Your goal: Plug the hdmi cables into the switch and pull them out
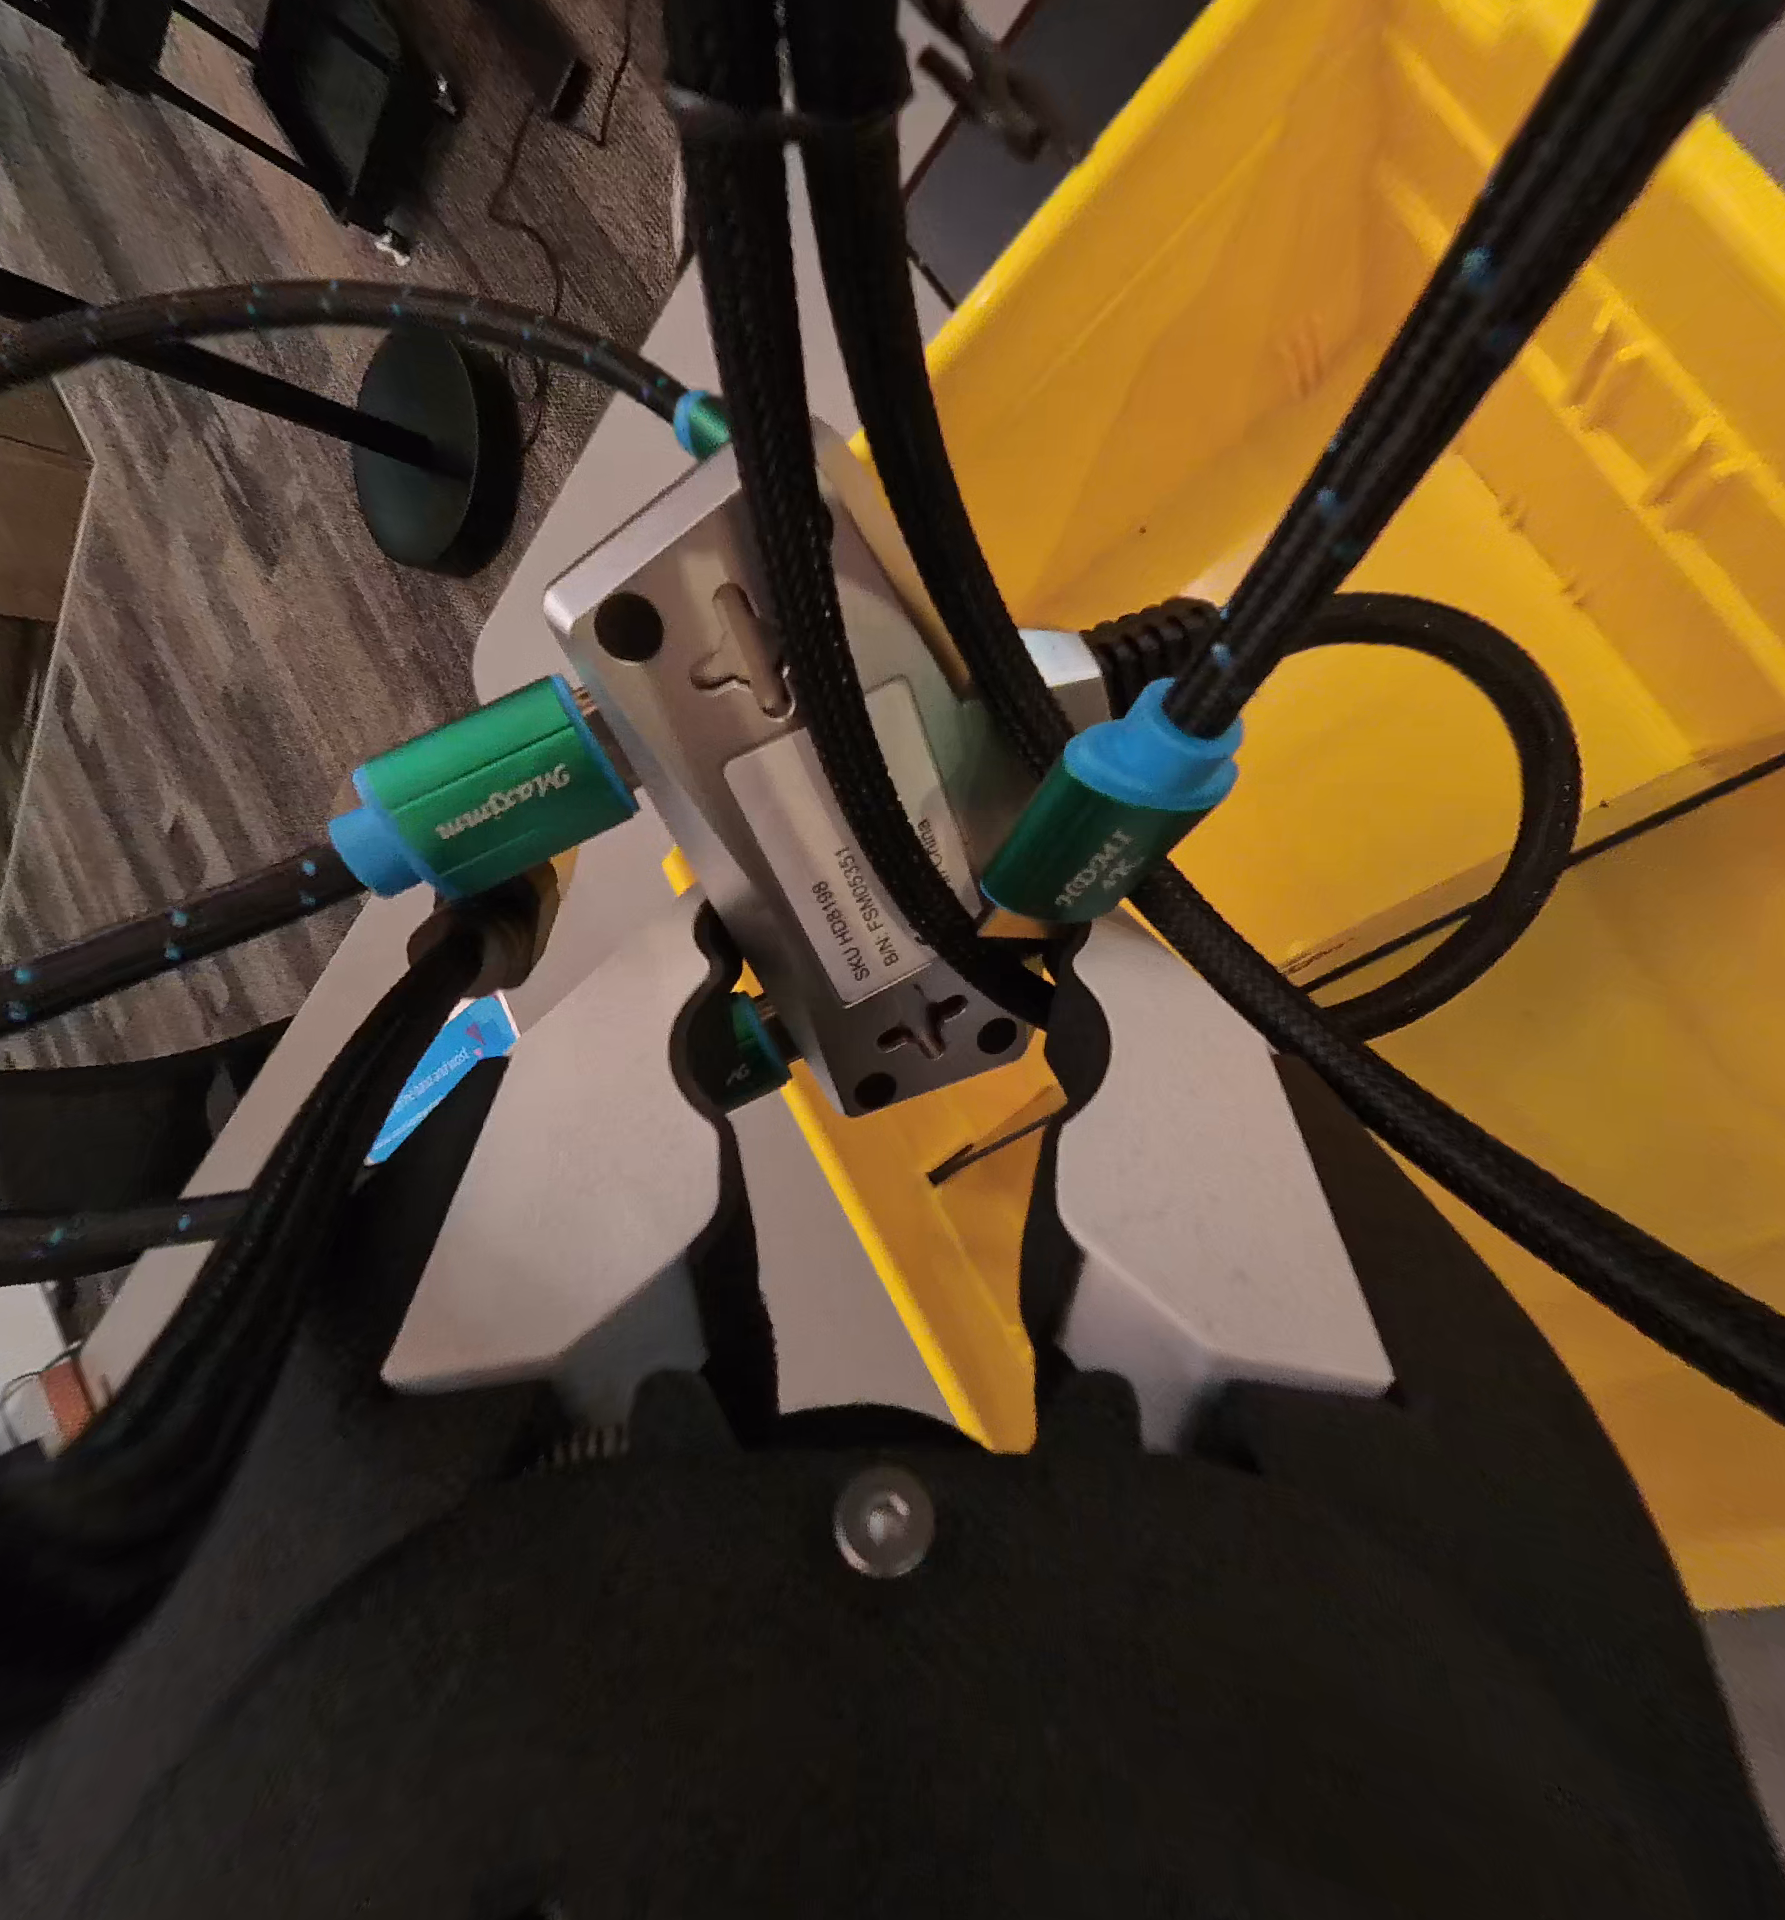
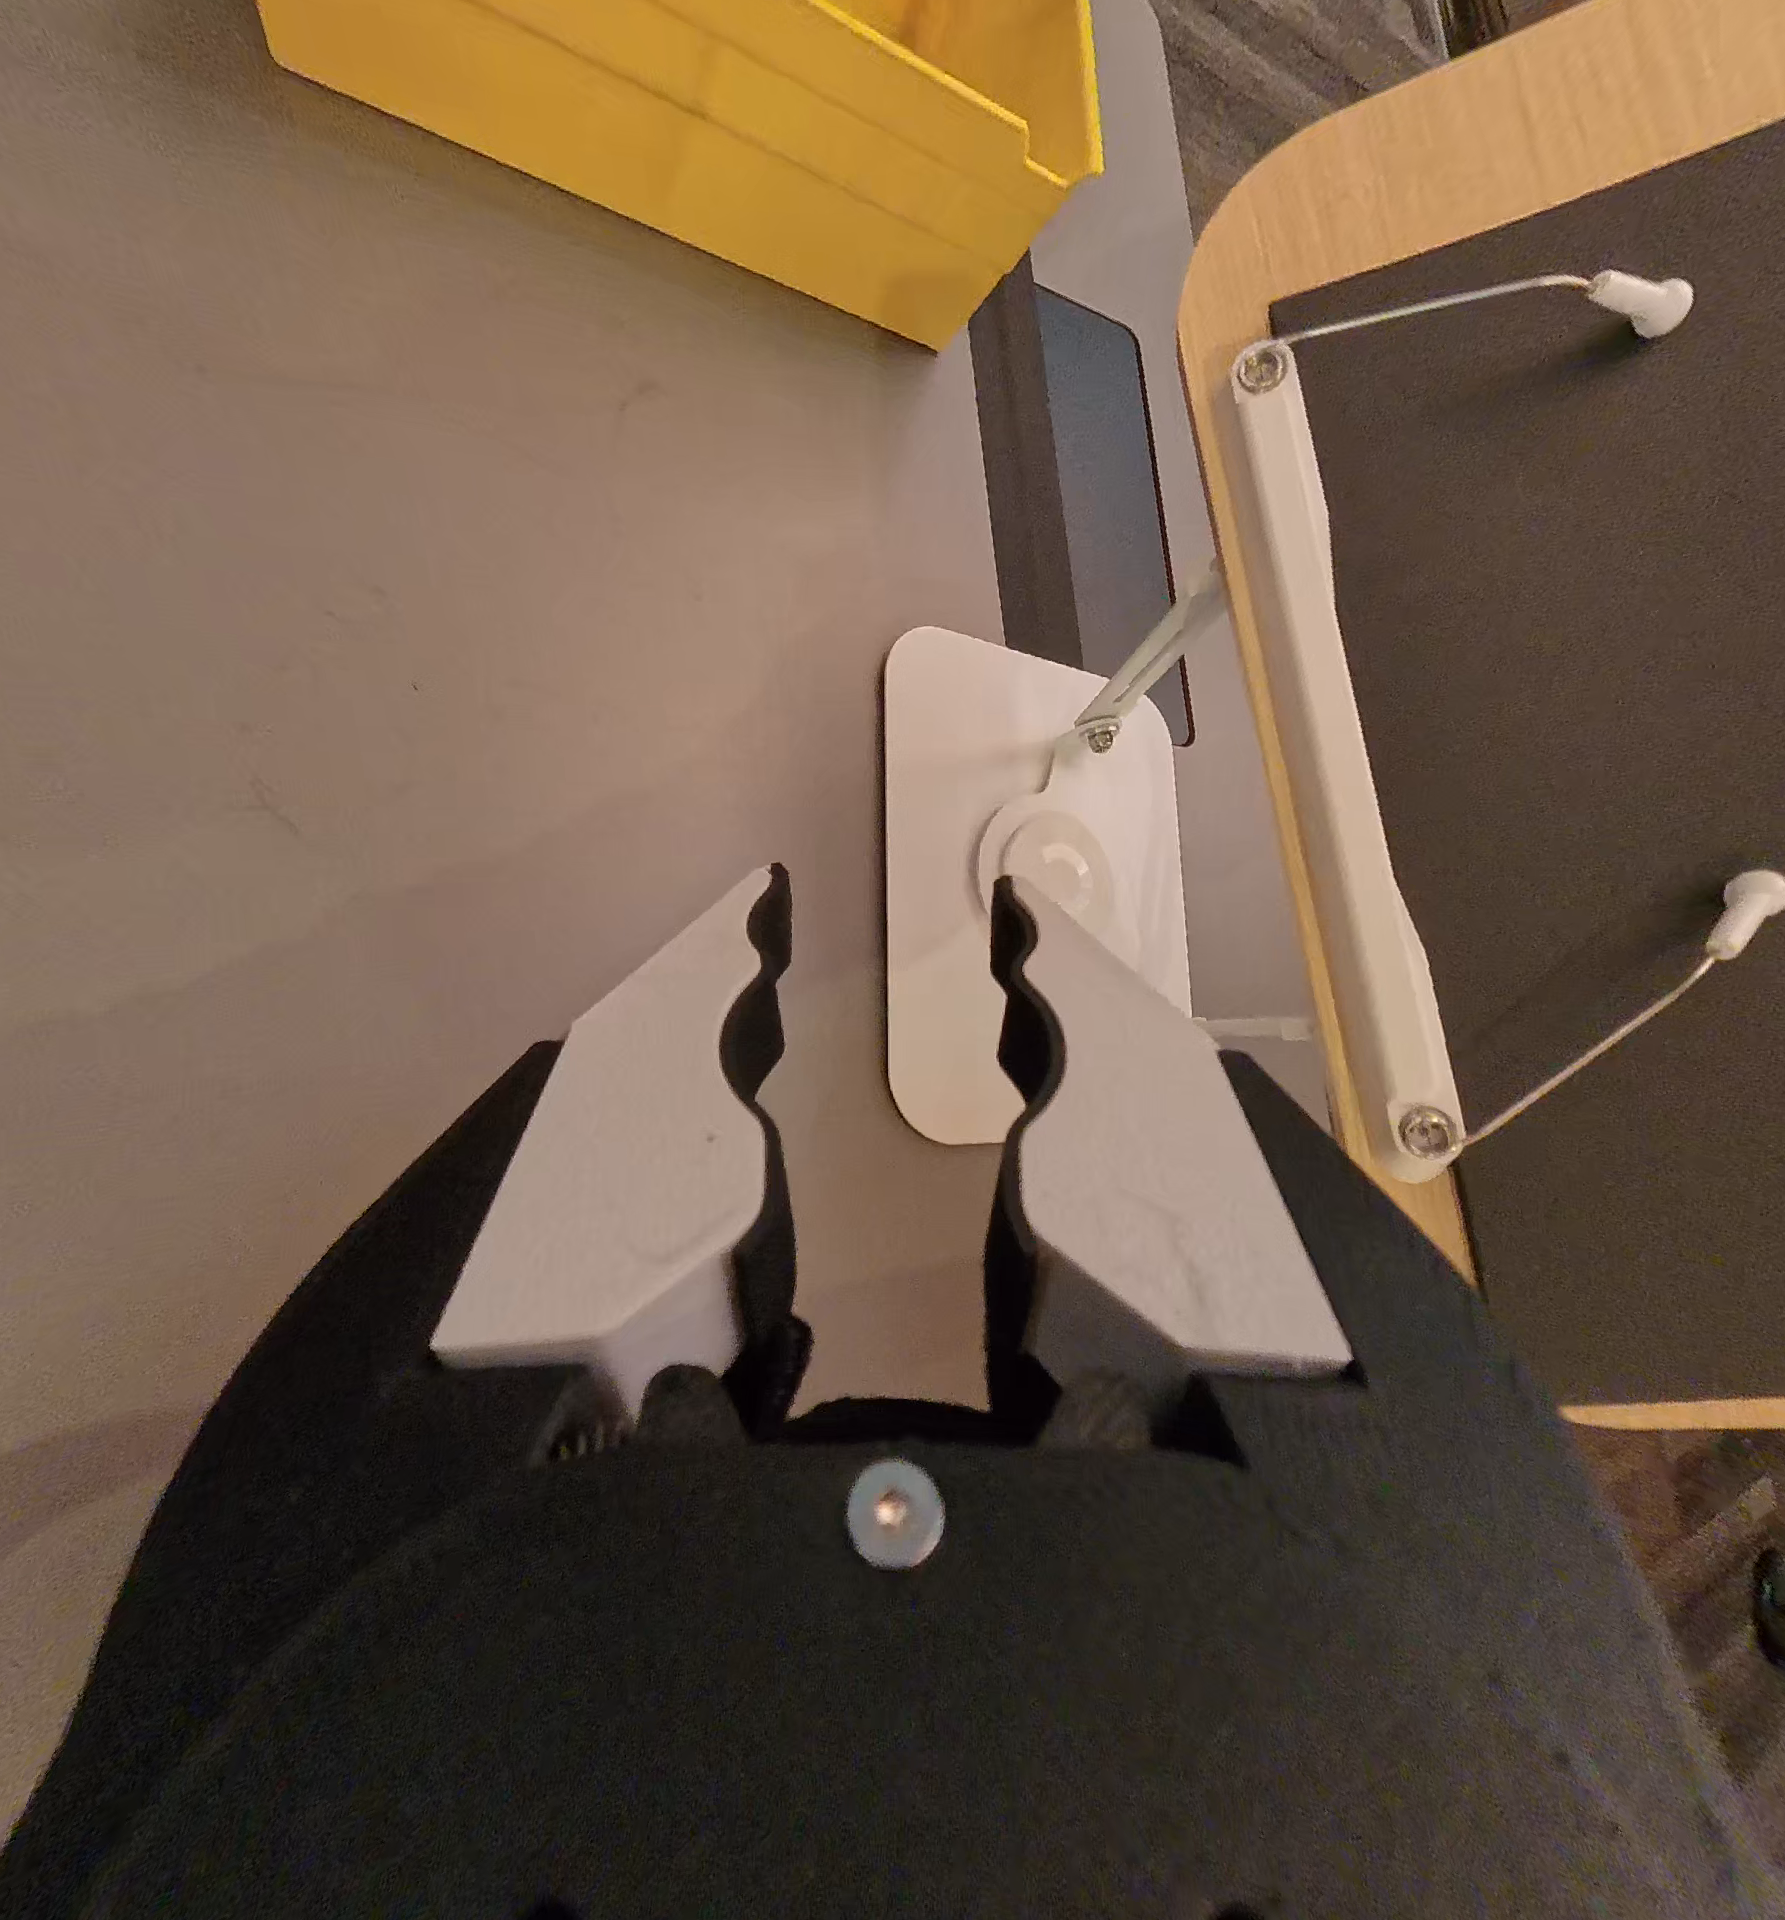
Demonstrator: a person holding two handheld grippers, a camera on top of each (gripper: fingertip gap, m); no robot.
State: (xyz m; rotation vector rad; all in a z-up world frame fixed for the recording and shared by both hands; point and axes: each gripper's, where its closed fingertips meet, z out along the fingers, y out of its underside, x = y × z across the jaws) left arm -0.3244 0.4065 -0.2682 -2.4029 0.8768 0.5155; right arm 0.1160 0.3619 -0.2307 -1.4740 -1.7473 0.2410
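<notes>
left gripper [image 1: 883, 997] jaws clamp switch [image 1: 784, 769] above yellow bin [image 1: 1490, 520] | right gripper [image 2: 893, 894] jaws apart, empty

A switch [image 1: 805, 769] sits between the left tool's [image 1: 883, 966] fingers, cables [image 1: 493, 800] plugged into both sides, a bin [image 1: 1387, 520] behind.

A yellow plastic bin [image 1: 1490, 520] stood on the grey table [image 2: 348, 623], close to its edge. Beside the table, a wooden board [image 2: 1387, 156] with a dark panel carried a white bar [image 2: 1324, 769] with wire arms. A white plate [image 2: 929, 831] lay at the table's edge.
</notes>
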